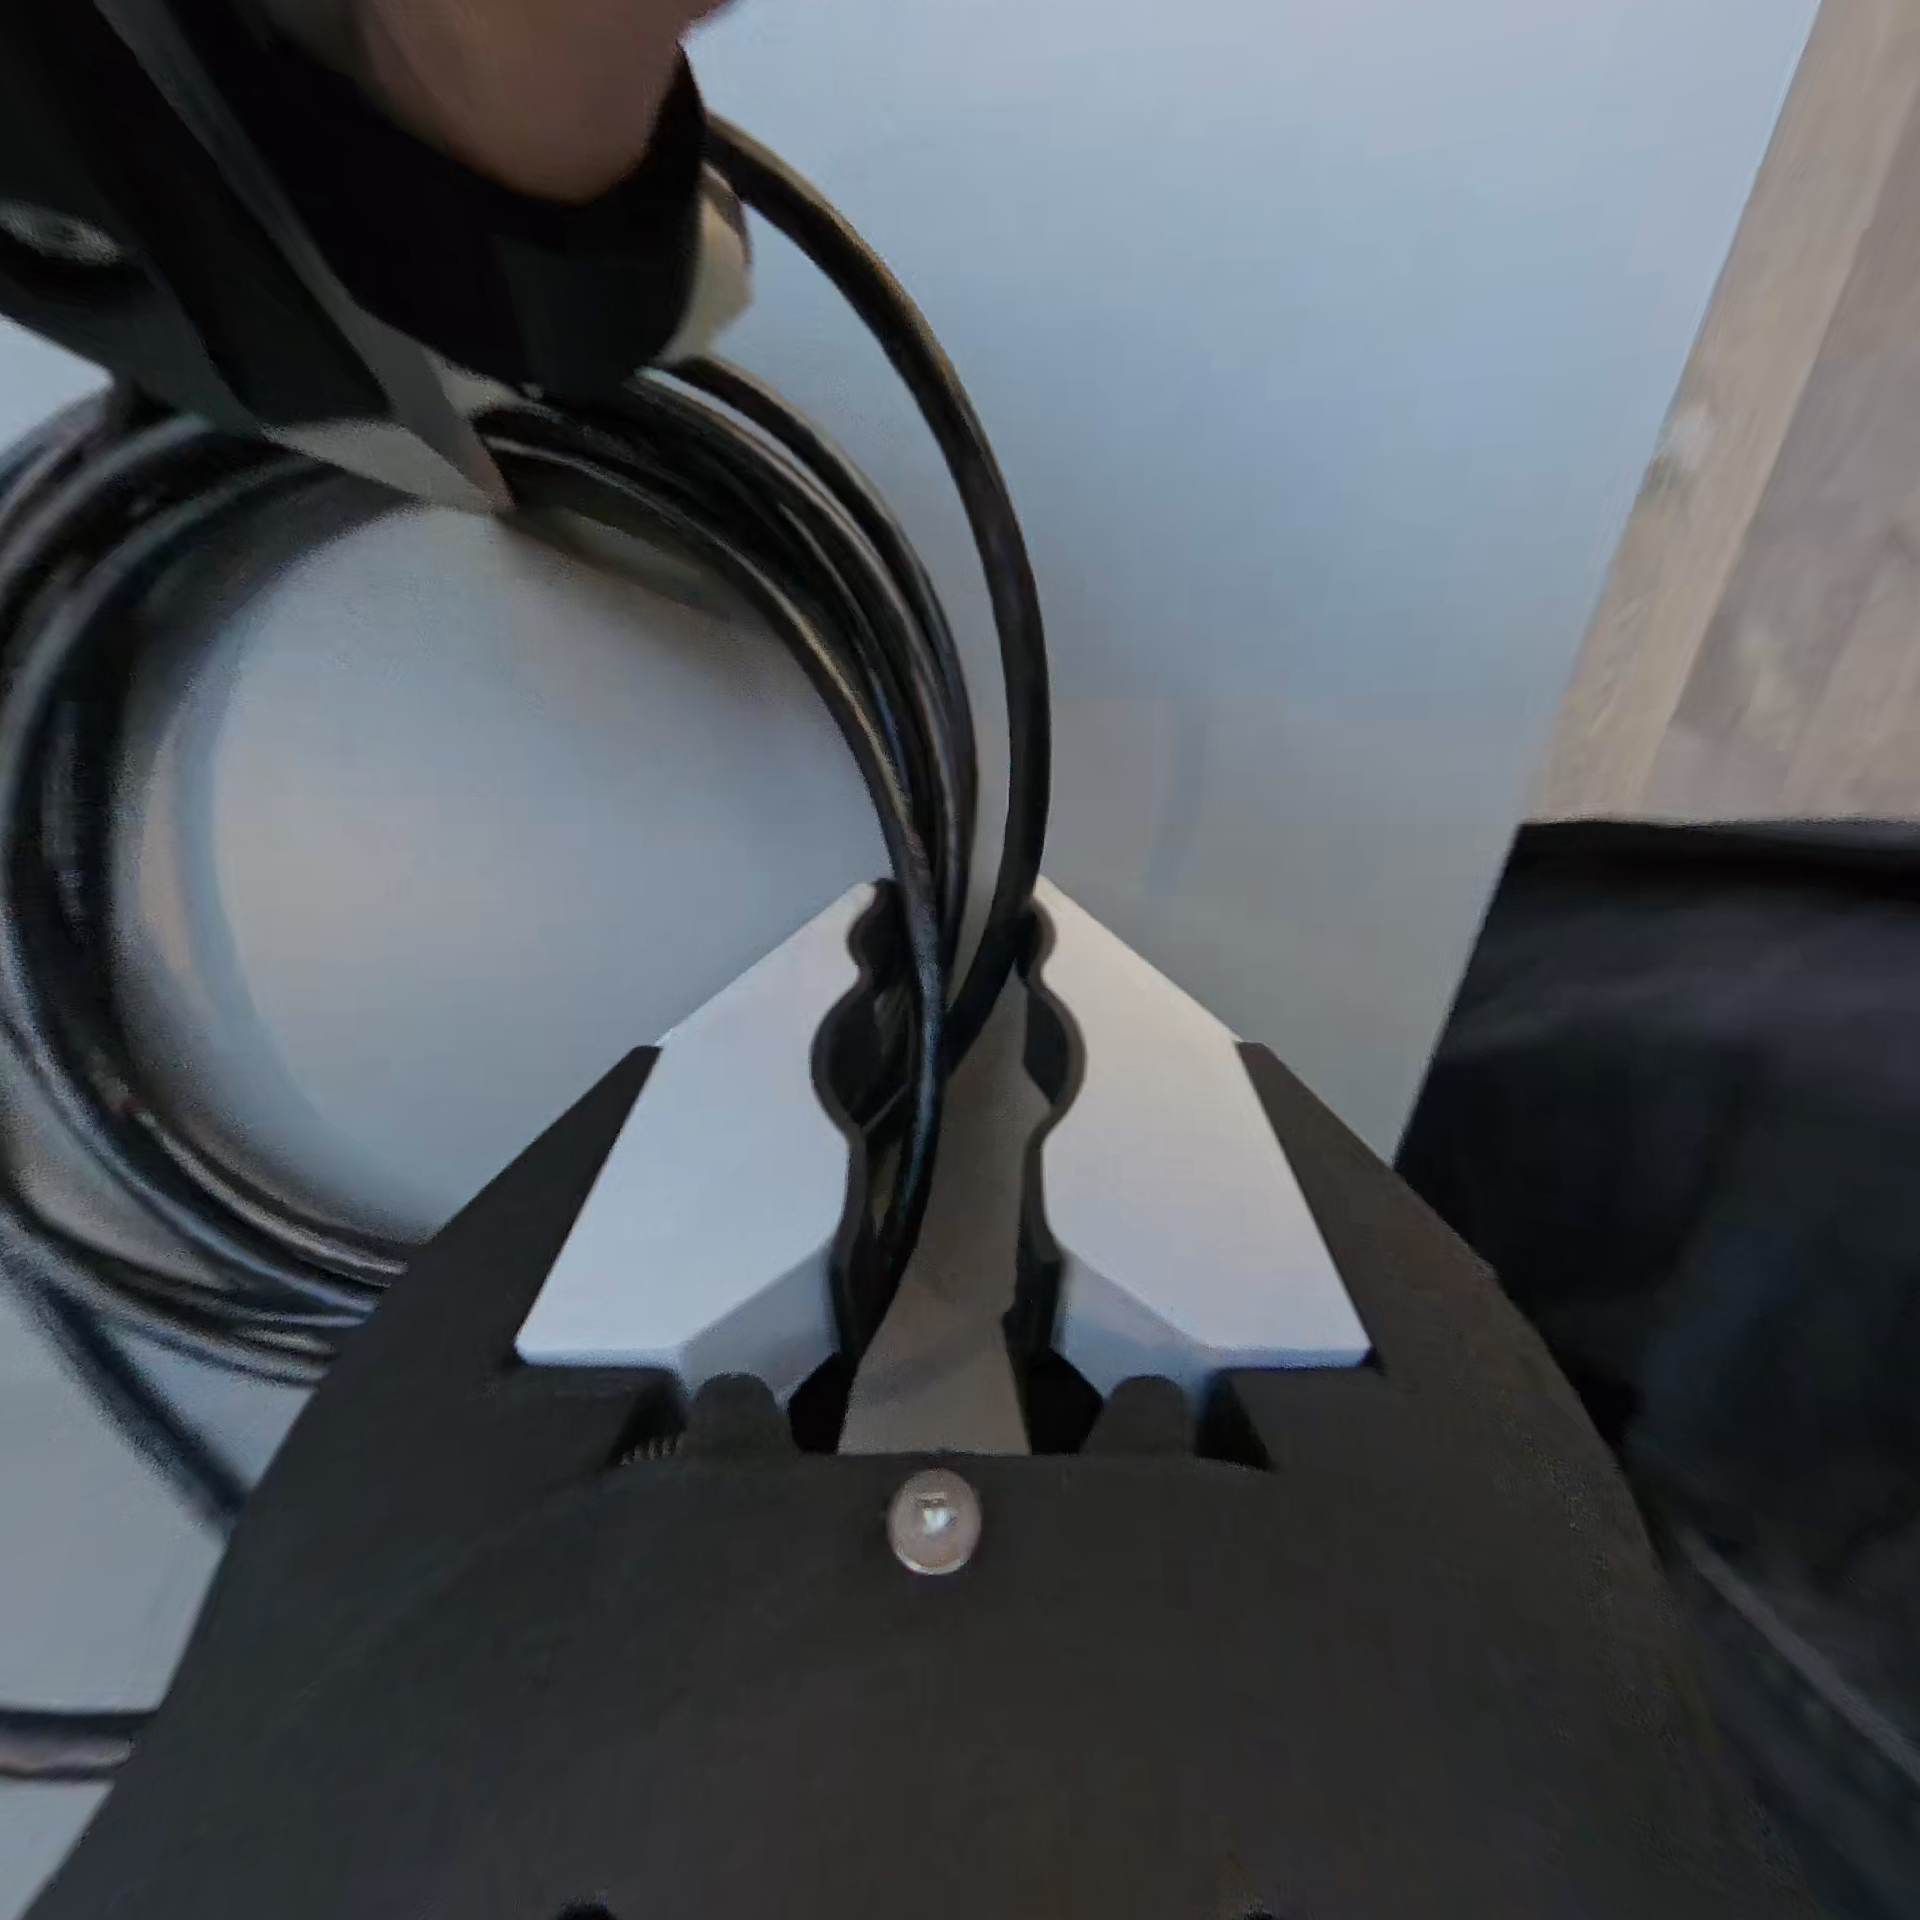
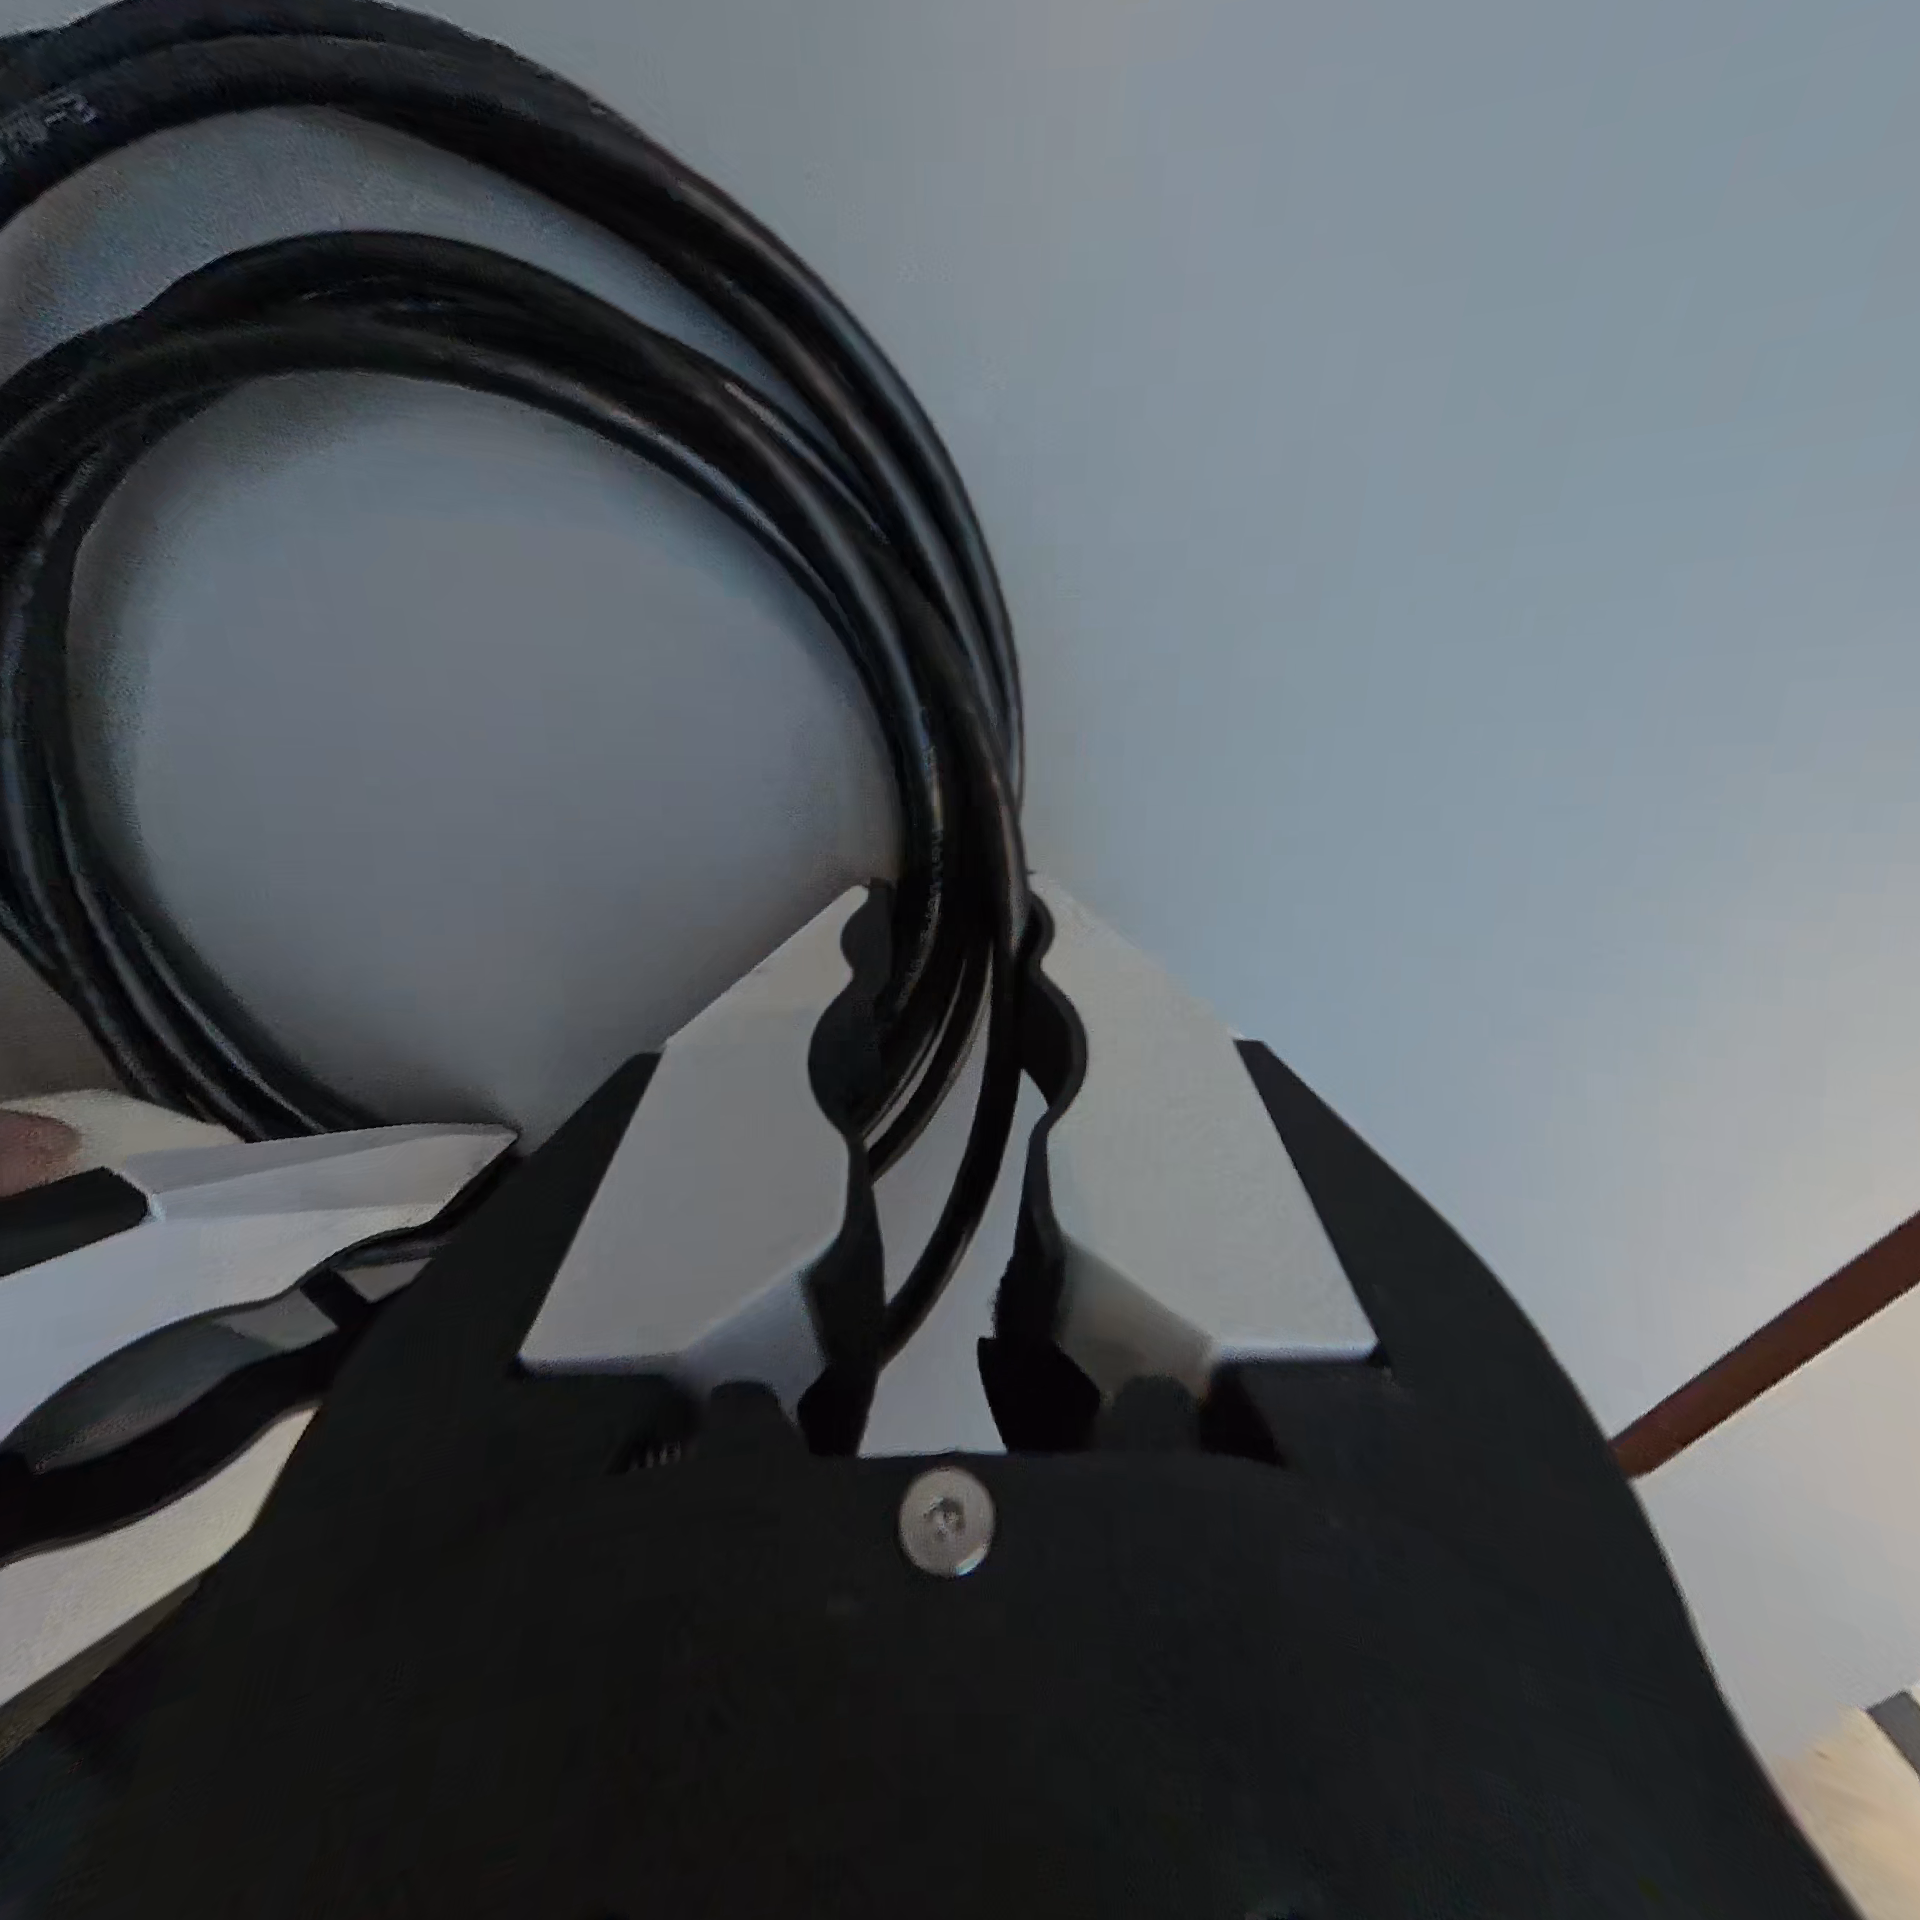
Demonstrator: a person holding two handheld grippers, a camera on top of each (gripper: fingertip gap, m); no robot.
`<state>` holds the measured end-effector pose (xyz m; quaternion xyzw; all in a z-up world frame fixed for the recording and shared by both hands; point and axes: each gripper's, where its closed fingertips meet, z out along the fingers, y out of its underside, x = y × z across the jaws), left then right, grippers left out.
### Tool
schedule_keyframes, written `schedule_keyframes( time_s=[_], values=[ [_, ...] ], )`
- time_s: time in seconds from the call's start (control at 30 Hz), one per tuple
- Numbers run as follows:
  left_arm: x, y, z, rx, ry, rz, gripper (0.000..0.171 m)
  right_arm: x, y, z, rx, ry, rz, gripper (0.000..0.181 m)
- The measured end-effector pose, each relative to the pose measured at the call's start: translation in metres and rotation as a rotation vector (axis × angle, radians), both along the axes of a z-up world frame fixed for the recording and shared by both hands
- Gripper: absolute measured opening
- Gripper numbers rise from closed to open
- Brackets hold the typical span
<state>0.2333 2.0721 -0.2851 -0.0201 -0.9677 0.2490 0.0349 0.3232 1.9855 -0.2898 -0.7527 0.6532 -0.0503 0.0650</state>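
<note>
A pale grey-white tabletop (image 1: pixel 1351 416) meets a wood-grain floor (image 1: pixel 1787 520) at right.

Glossy black cable (image 1: pixel 997 665) on a smooth, matt pale table (image 1: pixel 1299 416).

I see both of my grippers as matt black plastic with a faintly grainy skin, each carrying smooth pale finger plates and one shiny metal screw (image 1: pixel 933 1536). On the left gripper (image 1: pixel 951 914) the inner pads look like dull black rubber; the right gripper (image 2: pixel 951 914) matches it. The cable's jacket is slick and catches thin highlights. At my left view's edge lie soft black cloth (image 1: pixel 1662 1195) and matt grey wood-grain floor (image 1: pixel 1787 520).
</note>
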Motion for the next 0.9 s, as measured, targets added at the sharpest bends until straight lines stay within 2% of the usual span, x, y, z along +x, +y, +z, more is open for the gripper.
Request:
schedule_keyframes(
  time_s=[0.07,0.1,0.17,0.23,0.3,0.37,0.4,0.43,0.5,0.53,0.57,0.63,0.73,0.83,0.9],
  values=[
    [-0.009,-0.003,0.005,0.001,0.126,0.102,0.047,0.006,-0.004,0.0,-0.004,0.034,0.092,0.014],
    [-0.008,-0.002,0.013,-0.007,0.169,0.146,0.055,0.008,-0.005,0.0,-0.008,0.054,0.143,0.013],
    [0.01,0.0,0.047,-0.133,0.213,0.233,0.054,0.014,-0.004,0.0,-0.013,0.078,0.25,0.013],
    [0.039,0.009,0.093,-0.294,0.235,0.327,0.055,0.021,-0.005,-0.001,-0.034,0.094,0.354,0.013],
    [0.072,0.032,0.133,-0.424,0.247,0.416,0.068,0.029,-0.005,-0.001,-0.051,0.109,0.468,0.013],
    [0.091,0.063,0.159,-0.528,0.317,0.464,0.066,0.039,-0.004,-0.001,-0.058,0.109,0.574,0.013],
    [0.095,0.079,0.162,-0.56,0.35,0.462,0.059,0.044,-0.002,-0.001,-0.06,0.106,0.626,0.013],
    [0.095,0.095,0.153,-0.553,0.354,0.431,0.052,0.05,-0.001,-0.001,-0.064,0.106,0.665,0.013],
    [0.089,0.125,0.103,-0.403,0.249,0.312,0.048,0.061,0.007,0.0,-0.061,0.091,0.784,0.013],
    [0.08,0.136,0.079,-0.32,0.209,0.216,0.039,0.066,0.011,0.0,-0.068,0.086,0.847,0.013],
    [0.07,0.143,0.058,-0.259,0.165,0.124,0.032,0.072,0.016,0.0,-0.072,0.086,0.899,0.013],
    [0.061,0.147,0.026,-0.168,0.031,-0.01,0.03,0.081,0.029,0.0,-0.064,0.074,1.016,0.013],
    [0.05,0.131,0.007,-0.135,-0.181,-0.213,0.04,0.089,0.046,0.0,-0.038,0.065,1.095,0.014],
    [0.047,0.1,0.016,-0.211,-0.432,-0.421,0.056,0.09,0.054,0.001,-0.008,0.039,1.087,0.018],
    [0.052,0.085,0.017,-0.213,-0.548,-0.532,0.069,0.091,0.052,0.001,-0.009,0.019,1.051,0.028]
  ],
)
